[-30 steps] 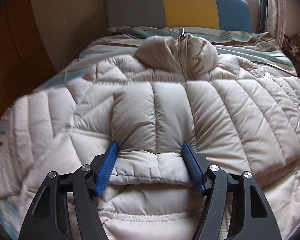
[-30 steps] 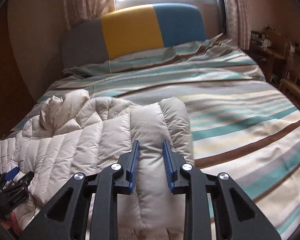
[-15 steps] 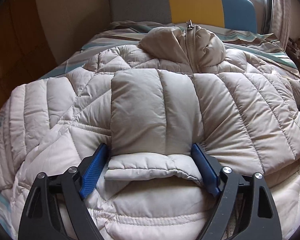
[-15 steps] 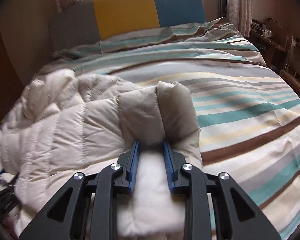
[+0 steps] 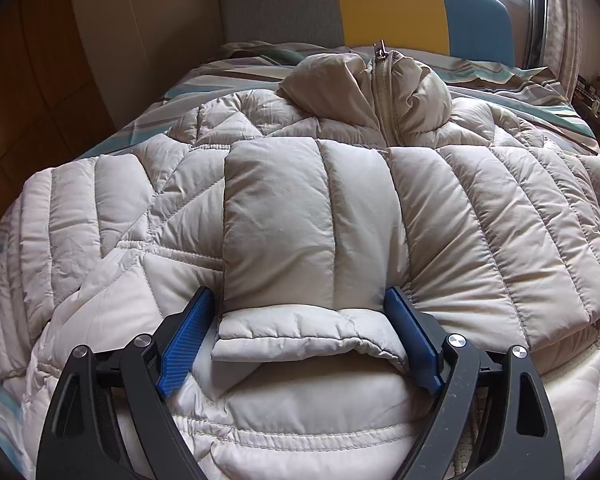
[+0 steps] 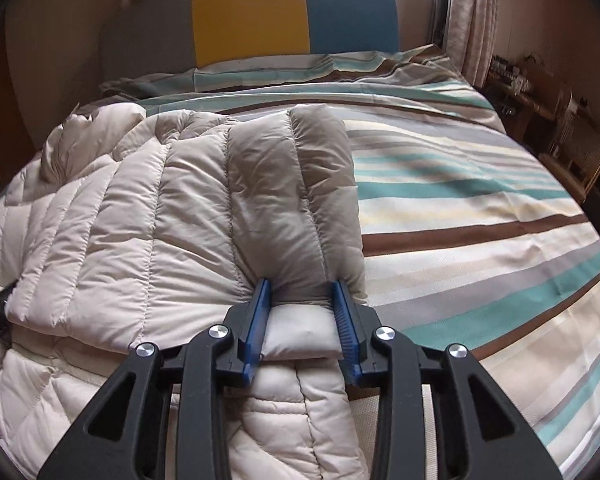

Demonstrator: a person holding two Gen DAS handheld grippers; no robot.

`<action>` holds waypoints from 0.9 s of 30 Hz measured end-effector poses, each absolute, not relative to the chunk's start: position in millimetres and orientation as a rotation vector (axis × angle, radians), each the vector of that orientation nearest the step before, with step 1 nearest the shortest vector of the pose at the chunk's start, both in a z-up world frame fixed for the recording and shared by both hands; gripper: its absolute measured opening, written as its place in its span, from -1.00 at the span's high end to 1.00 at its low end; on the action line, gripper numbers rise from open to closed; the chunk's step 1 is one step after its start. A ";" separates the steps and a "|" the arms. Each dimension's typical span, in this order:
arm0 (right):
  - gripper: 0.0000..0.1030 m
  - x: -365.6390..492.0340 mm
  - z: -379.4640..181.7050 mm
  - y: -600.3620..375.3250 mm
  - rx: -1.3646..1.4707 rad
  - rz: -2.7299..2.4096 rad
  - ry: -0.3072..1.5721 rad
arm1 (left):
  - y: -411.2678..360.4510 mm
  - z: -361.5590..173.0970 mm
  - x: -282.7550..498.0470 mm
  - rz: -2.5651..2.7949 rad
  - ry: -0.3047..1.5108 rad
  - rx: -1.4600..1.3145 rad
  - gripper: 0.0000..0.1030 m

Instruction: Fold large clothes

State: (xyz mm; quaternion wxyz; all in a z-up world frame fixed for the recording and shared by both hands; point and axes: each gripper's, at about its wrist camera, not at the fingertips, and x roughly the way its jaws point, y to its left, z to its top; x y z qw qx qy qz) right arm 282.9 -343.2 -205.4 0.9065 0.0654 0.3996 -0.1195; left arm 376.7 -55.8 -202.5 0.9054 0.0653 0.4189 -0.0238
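A beige puffer jacket (image 5: pixel 460 216) is lying spread on the striped bed (image 6: pixel 480 208). The left gripper (image 5: pixel 300 320) is standing wide around a folded cuff. The right gripper (image 6: pixel 300 300) is pinching the jacket's edge between narrow fingers.

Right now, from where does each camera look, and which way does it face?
Left wrist: sits on the left gripper, faces the headboard across the puffer jacket; its wide-apart fingers flank a sleeve cuff.
Right wrist: sits on the right gripper, faces the headboard over the striped bedding; its fingers pinch the jacket's edge.
Shared: jacket, bedding, headboard.
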 end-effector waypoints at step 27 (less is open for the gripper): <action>0.35 283.2 -205.7 -339.9 0.113 -0.261 0.818 | 315.3 -177.5 310.2 0.665 0.851 -0.456 -0.81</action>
